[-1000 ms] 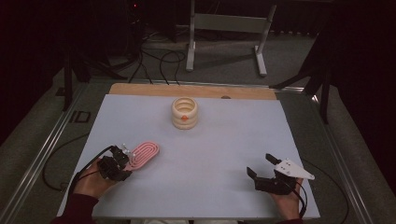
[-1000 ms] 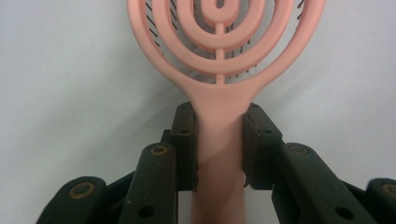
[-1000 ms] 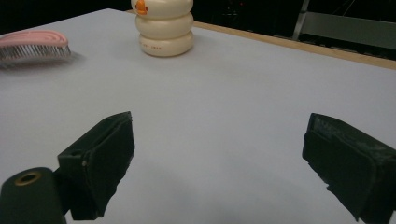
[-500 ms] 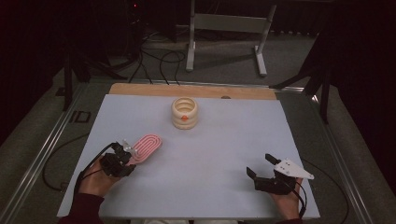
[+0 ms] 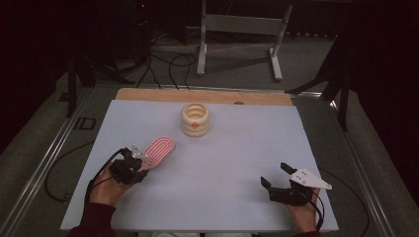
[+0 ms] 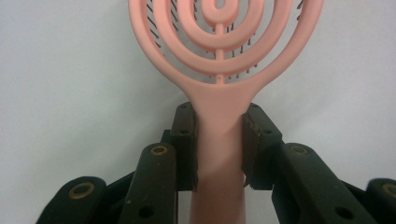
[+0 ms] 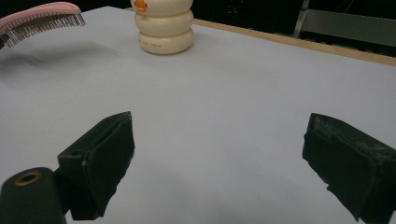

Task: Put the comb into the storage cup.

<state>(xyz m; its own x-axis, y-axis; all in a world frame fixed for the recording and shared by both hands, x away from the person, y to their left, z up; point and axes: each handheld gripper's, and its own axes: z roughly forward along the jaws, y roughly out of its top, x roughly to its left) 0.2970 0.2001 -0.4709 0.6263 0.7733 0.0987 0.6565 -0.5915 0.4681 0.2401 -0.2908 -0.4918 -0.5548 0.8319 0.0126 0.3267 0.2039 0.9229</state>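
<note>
The left gripper (image 5: 134, 159) is clamped on the handle of the pink brush (image 5: 159, 150), just below the head, with both pads square against the handle sides. The brush is lifted clear of the counter (image 5: 237, 148) near its front left corner, bristles facing down and head pointing toward the cream container (image 5: 195, 119), which stands near the far edge.

The right gripper (image 5: 276, 175) rests near the front right corner, jaws wide apart and empty.

Recommended handling:
- Keep the grip firm; the handle is smooth and may pivot between the pads.
- Hold the head level during transport.
- Keep it clear of the container.
</note>
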